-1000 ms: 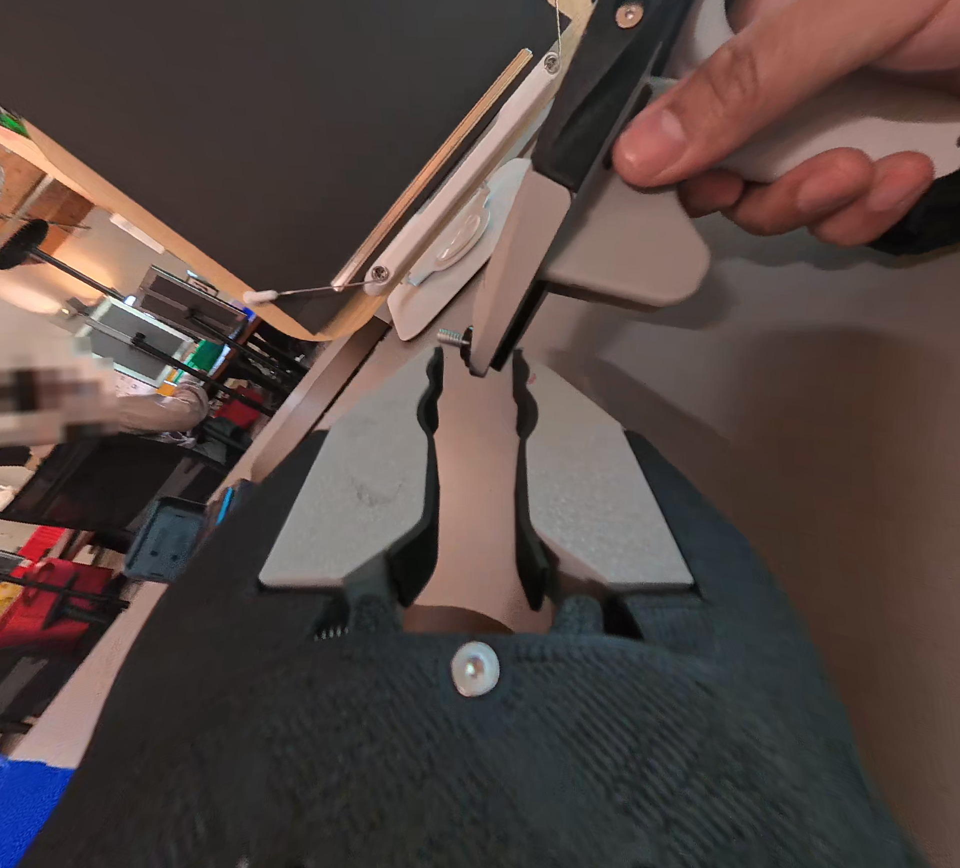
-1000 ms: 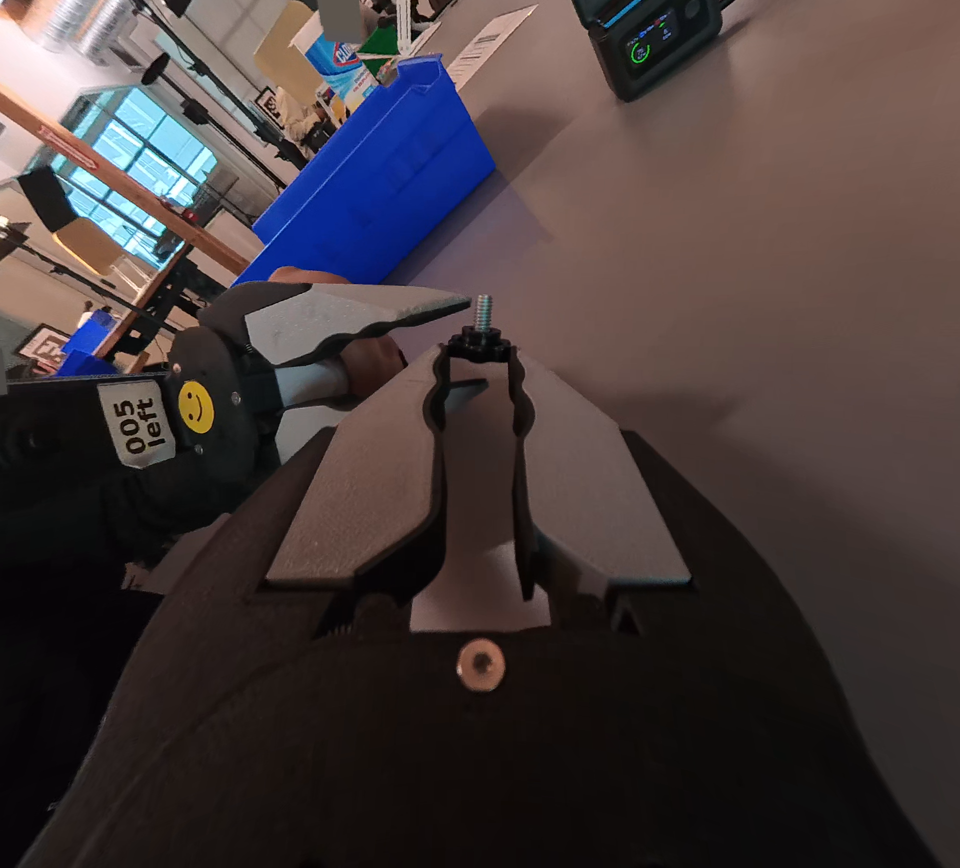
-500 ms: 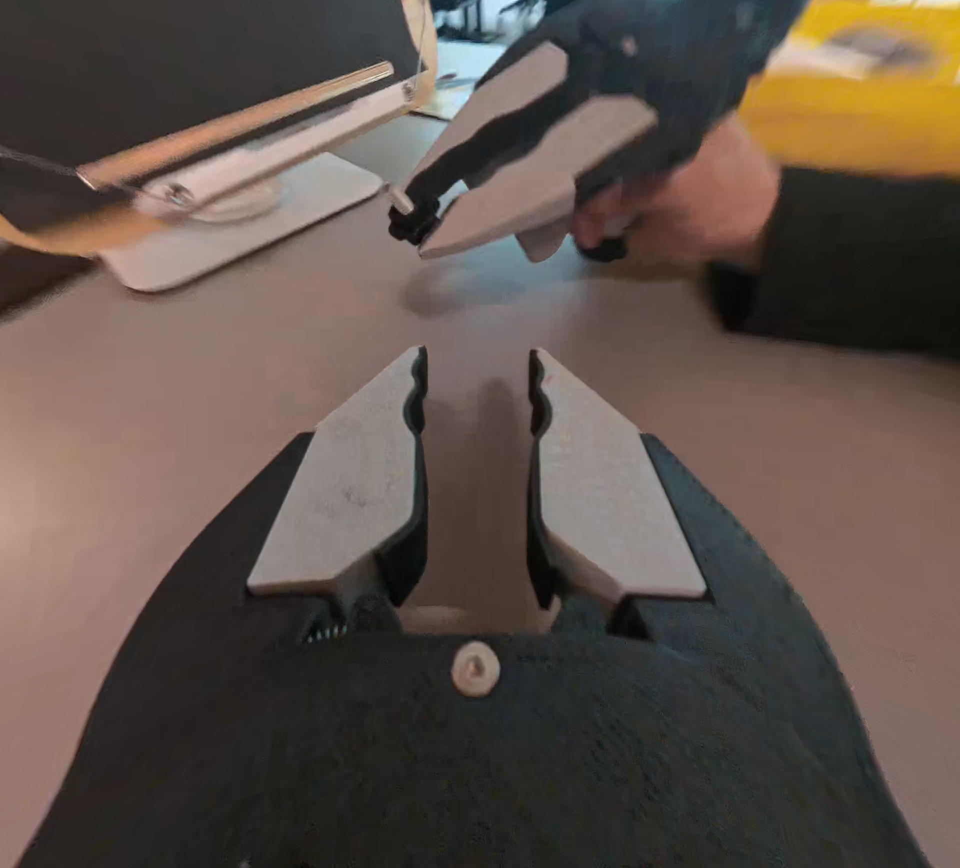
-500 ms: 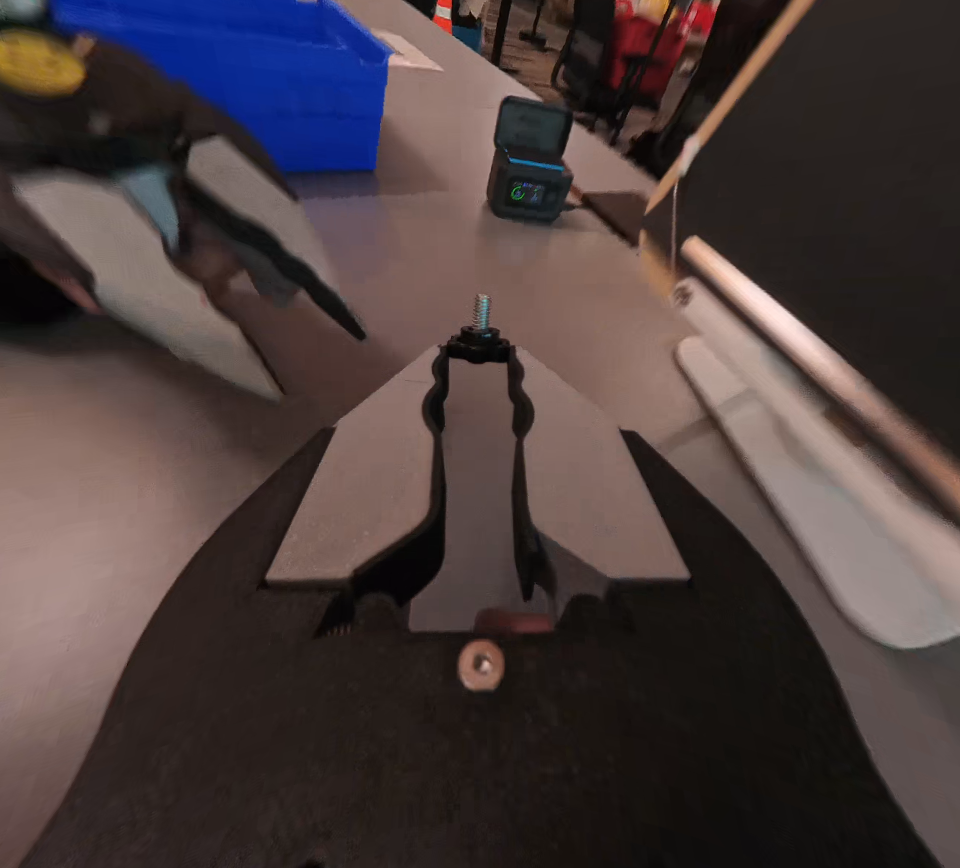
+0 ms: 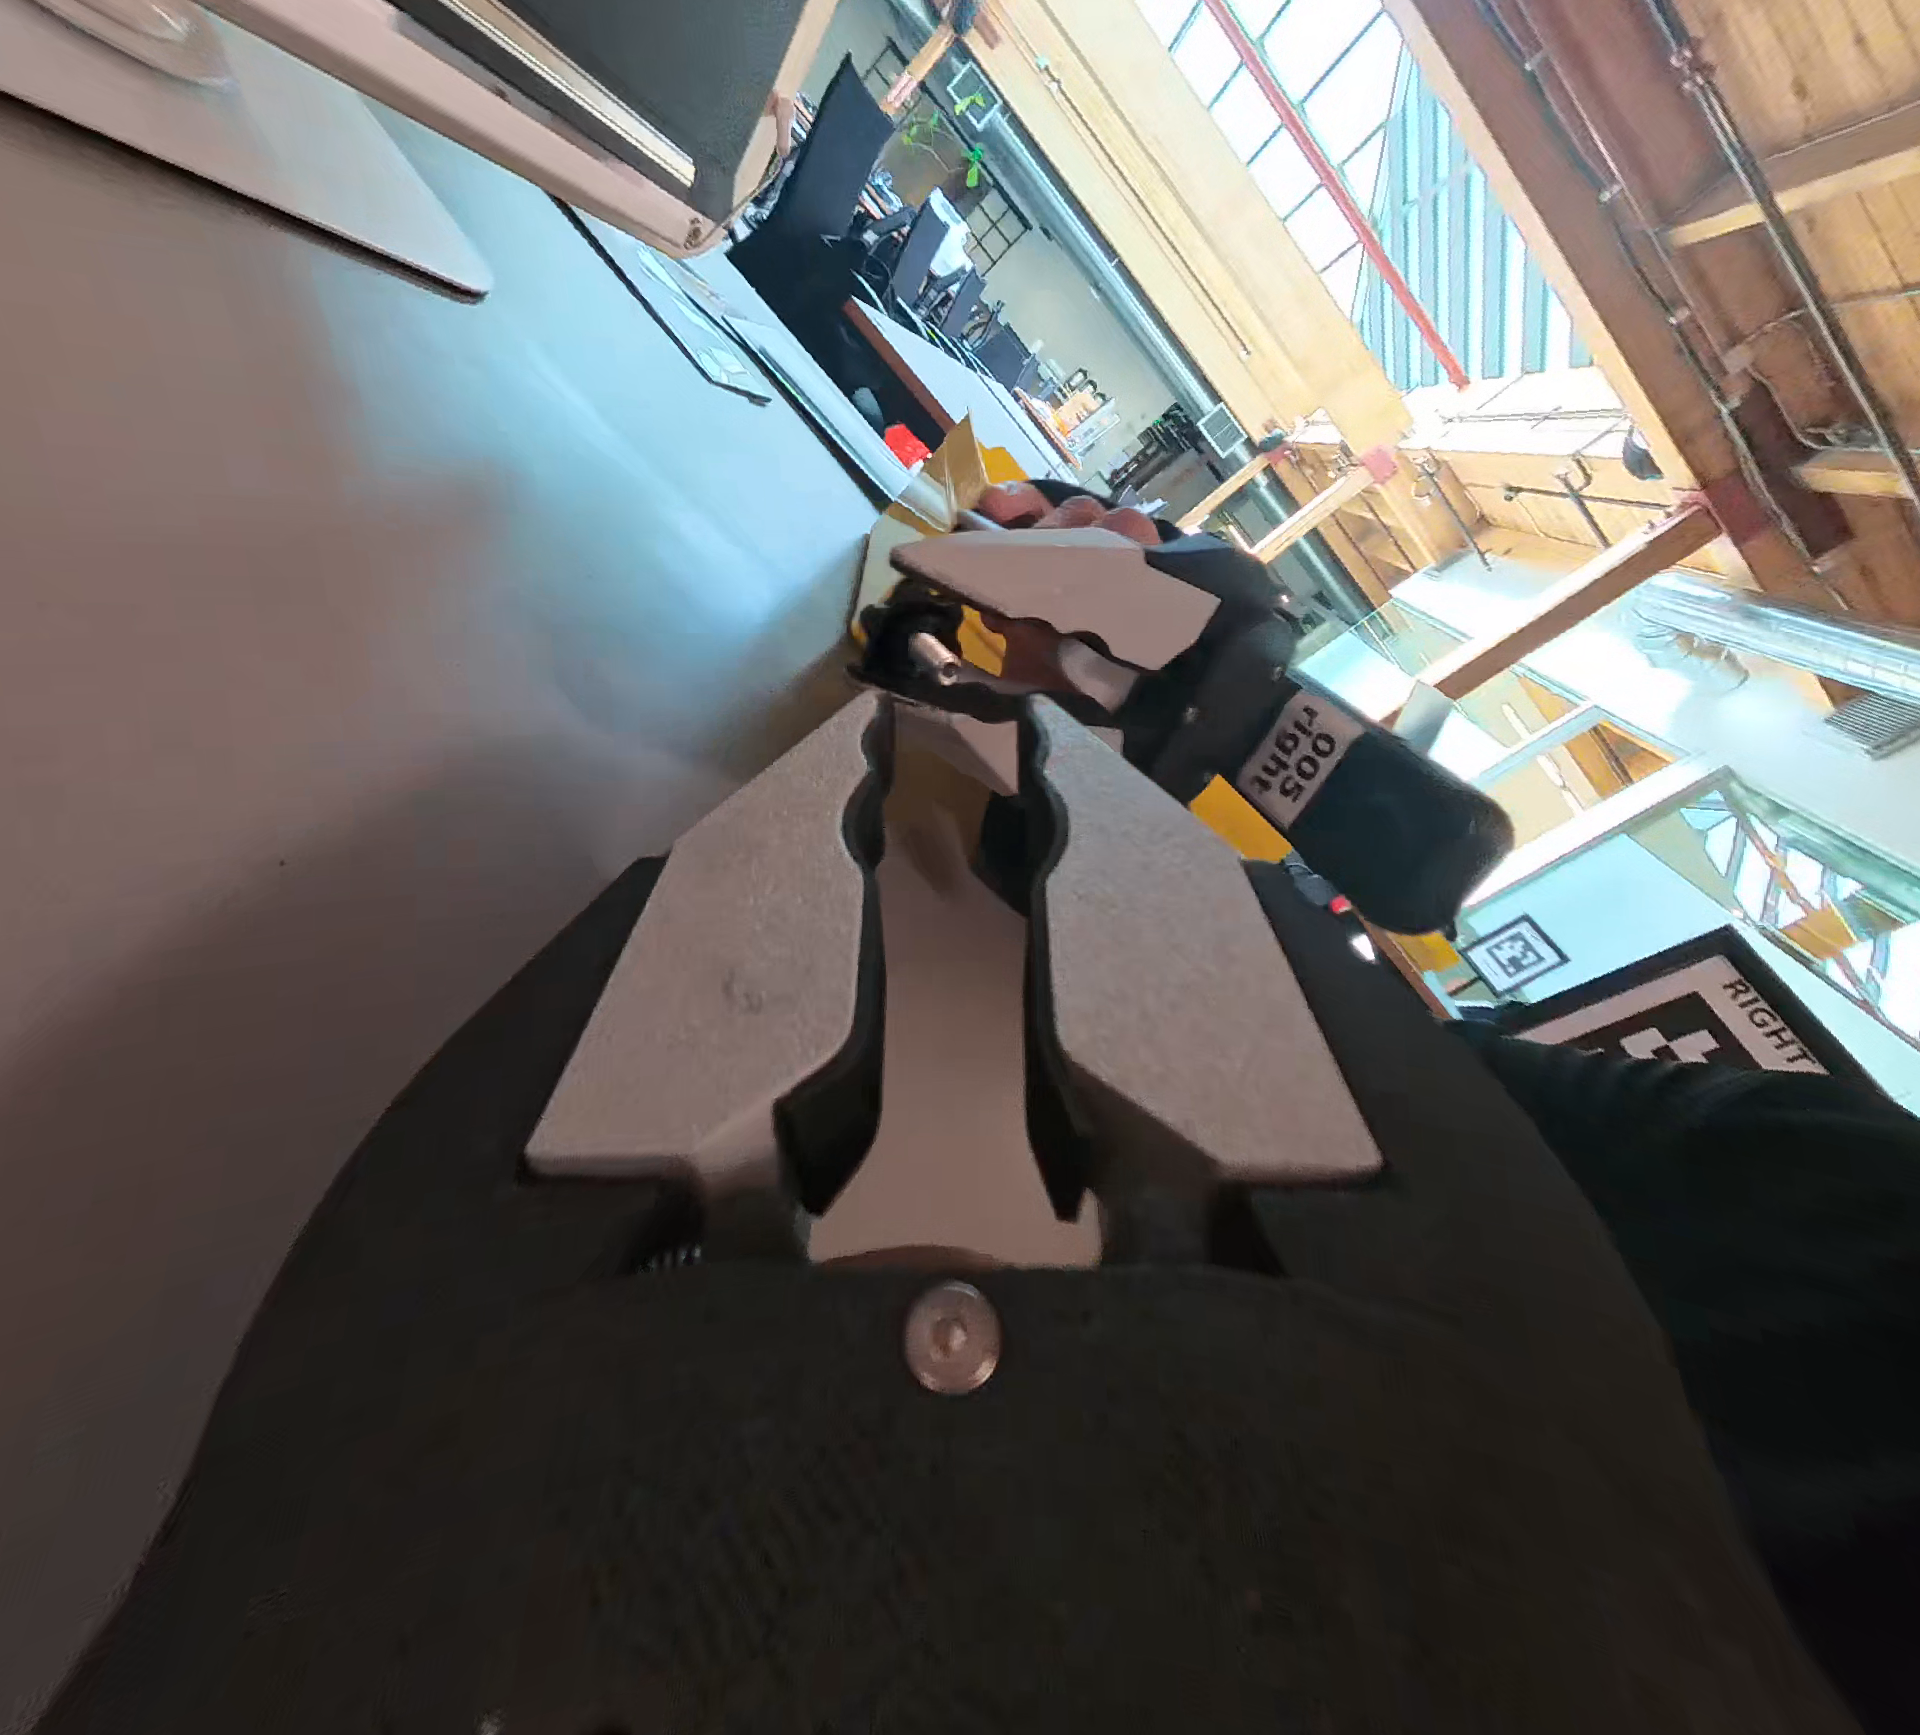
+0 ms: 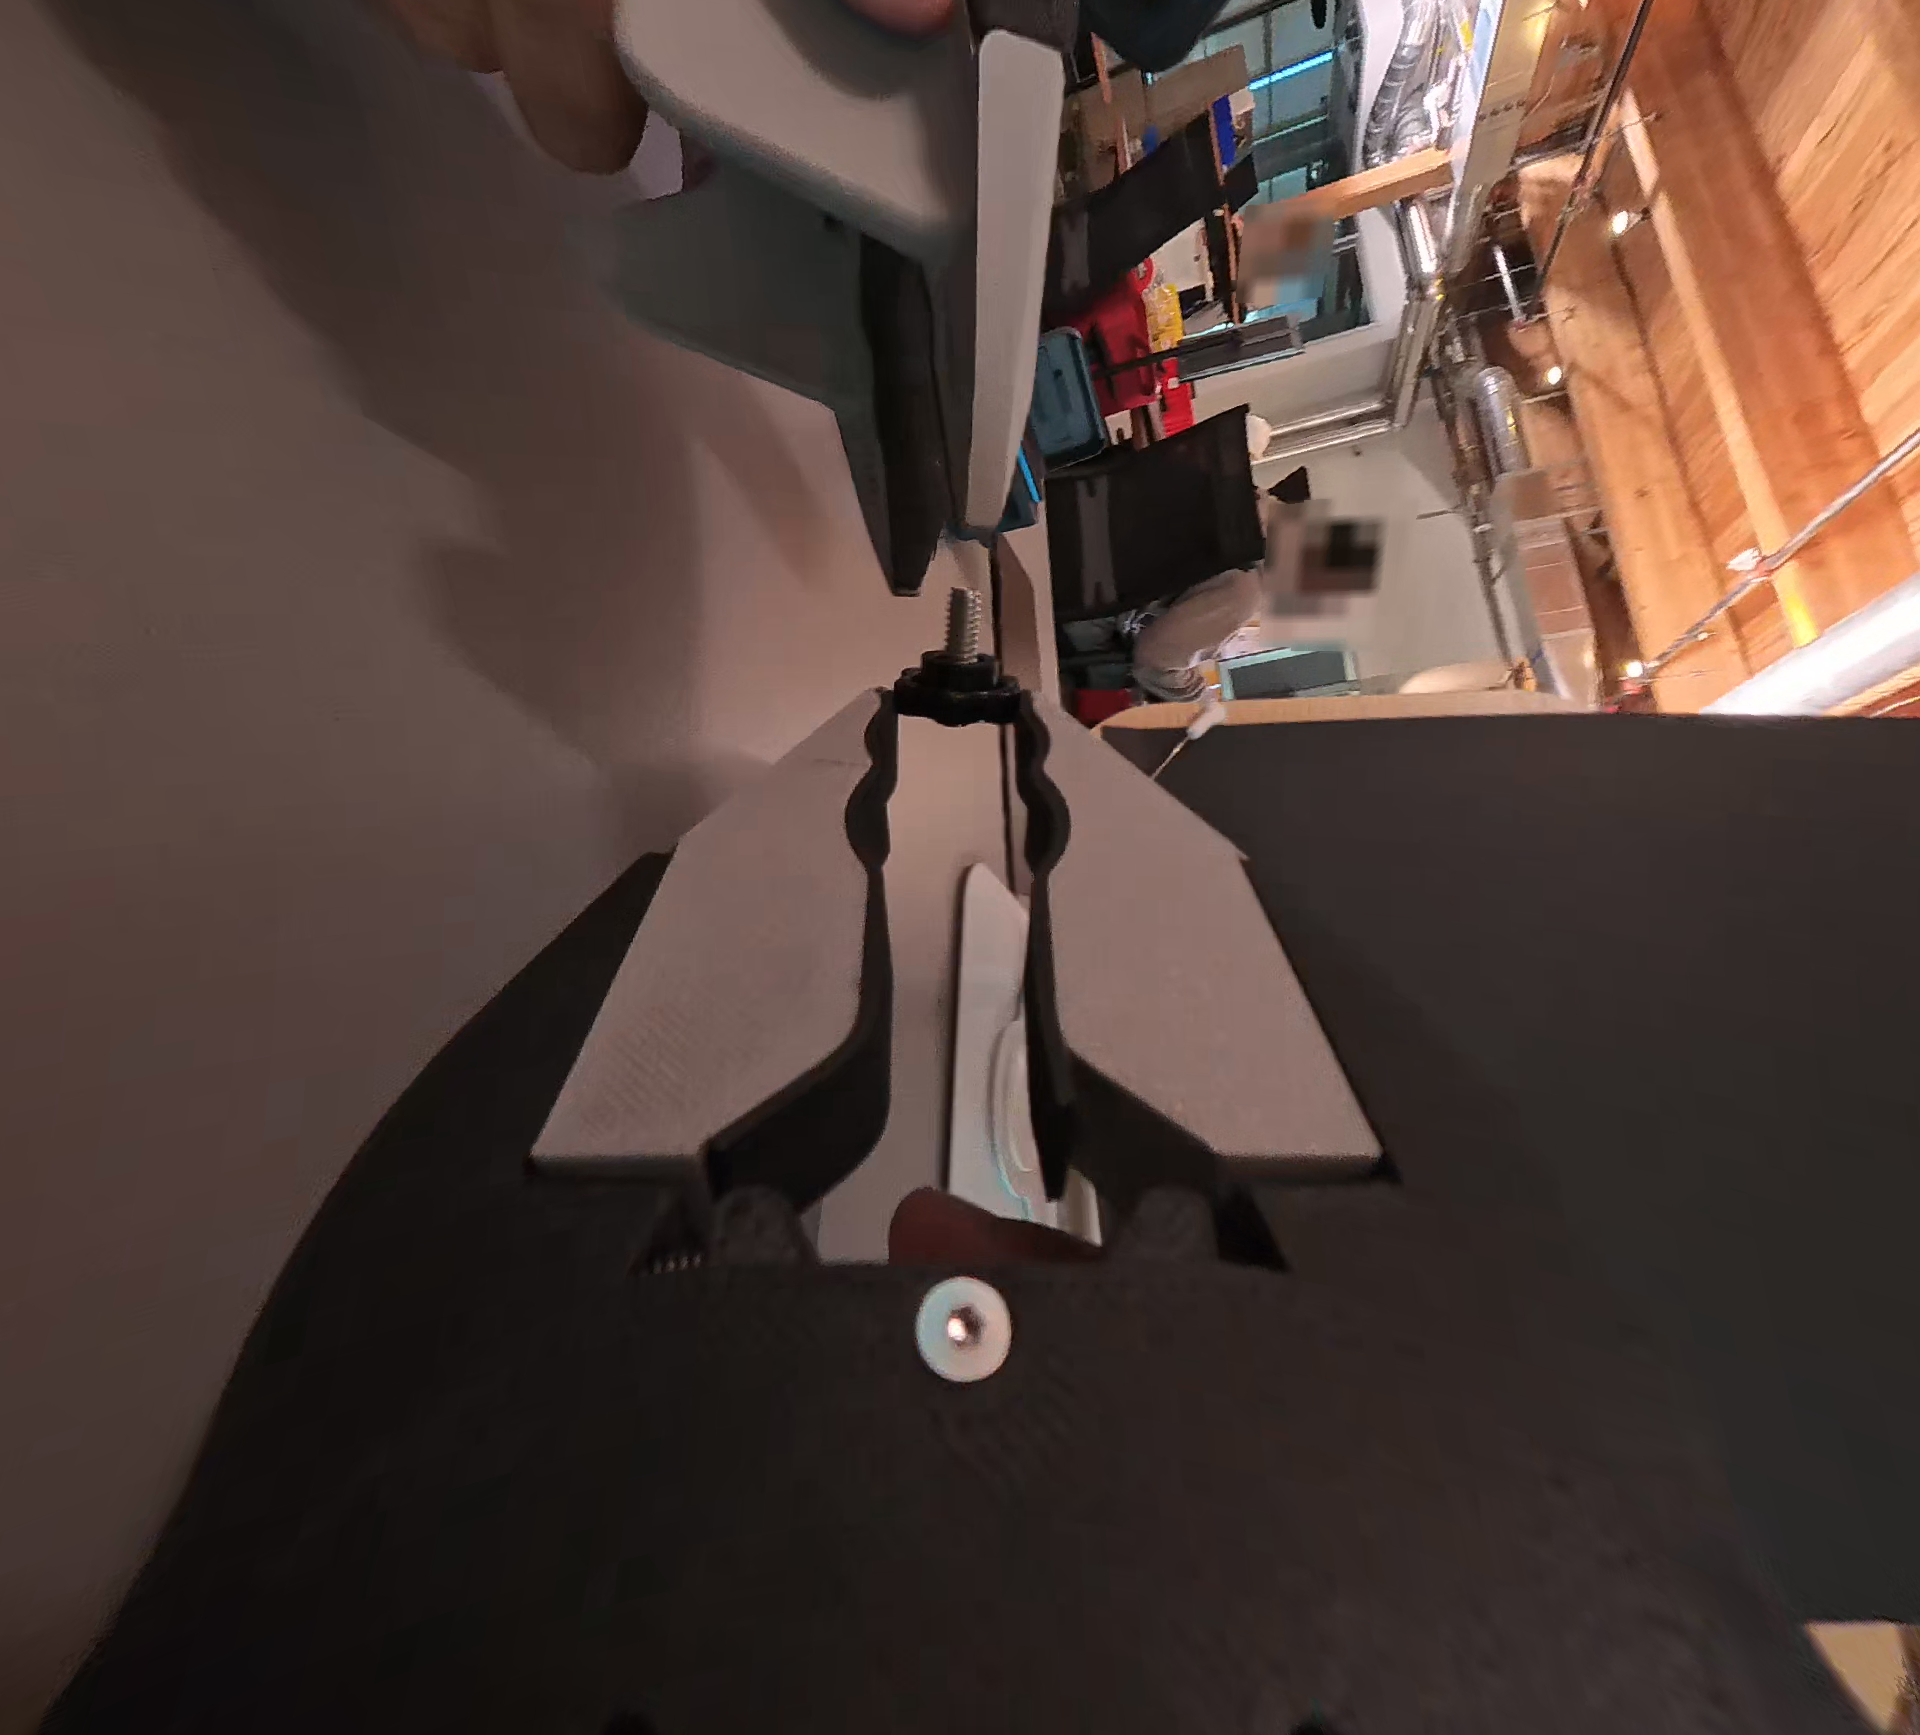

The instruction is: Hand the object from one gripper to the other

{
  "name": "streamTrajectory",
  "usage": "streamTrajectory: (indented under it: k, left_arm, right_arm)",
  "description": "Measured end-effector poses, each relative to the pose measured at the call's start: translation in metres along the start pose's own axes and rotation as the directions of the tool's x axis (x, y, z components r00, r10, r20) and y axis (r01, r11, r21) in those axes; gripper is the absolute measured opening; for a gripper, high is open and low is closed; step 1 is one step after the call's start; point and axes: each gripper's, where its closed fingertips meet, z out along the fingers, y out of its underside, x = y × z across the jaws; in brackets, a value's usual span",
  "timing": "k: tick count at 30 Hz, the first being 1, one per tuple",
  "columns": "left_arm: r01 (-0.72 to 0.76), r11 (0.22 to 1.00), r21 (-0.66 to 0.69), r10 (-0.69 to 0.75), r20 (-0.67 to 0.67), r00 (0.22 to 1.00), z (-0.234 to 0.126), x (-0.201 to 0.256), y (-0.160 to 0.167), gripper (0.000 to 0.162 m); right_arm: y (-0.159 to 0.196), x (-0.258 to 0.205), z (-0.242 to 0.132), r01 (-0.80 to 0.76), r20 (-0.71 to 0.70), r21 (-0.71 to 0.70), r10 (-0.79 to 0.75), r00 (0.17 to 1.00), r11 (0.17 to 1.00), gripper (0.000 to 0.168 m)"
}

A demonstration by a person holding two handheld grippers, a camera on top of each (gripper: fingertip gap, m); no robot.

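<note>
While the right gripper point(image 6: 958, 698) pinches the thumbscrew point(image 6: 958, 683) | left gripper point(image 5: 954, 729) fingers parted, empty.

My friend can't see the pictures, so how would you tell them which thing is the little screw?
Find the big grey and black right claw filling the bottom of the right wrist view. At its very tips it pinches the thumb screw, a small black knobby head with a short silver threaded stem poking forward. It is the only shiny threaded bit there, and the left claw hovers just beyond its tip.
</note>
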Motion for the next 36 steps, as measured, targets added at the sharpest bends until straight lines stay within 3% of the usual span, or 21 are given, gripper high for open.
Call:
streamTrajectory:
  k: [6, 17, 27, 36]
  left_arm:
    - [0.016, 1.000, -0.019, -0.017, -0.040, 0.999, 0.003, 0.007, 0.004, 0.025]
    - [0.021, 0.999, -0.041, -0.023, -0.042, 0.999, 0.003, 0.002, 0.009, 0.009]
    - [-0.075, 0.994, -0.080, 0.080, 0.057, 0.995, 0.005, -0.011, 0.015, 0.004]
    - [0.101, 0.992, -0.078, -0.110, -0.127, 0.986, 0.002, 0.008, 0.015, 0.007]
  right_arm:
    - [-0.004, -0.003, 0.001, 0.105, -0.009, -0.035, -0.106, 0.994, 0.994, 0.019]
    - [-0.010, -0.008, -0.002, 0.183, 0.003, -0.028, -0.183, 0.983, 0.983, 0.019]
    - [-0.005, -0.015, 0.003, 0.236, 0.018, -0.077, -0.235, 0.972, 0.969, 0.019]
    - [-0.015, -0.008, -0.002, 0.360, -0.040, -0.089, -0.364, 0.930, 0.929, 0.019]
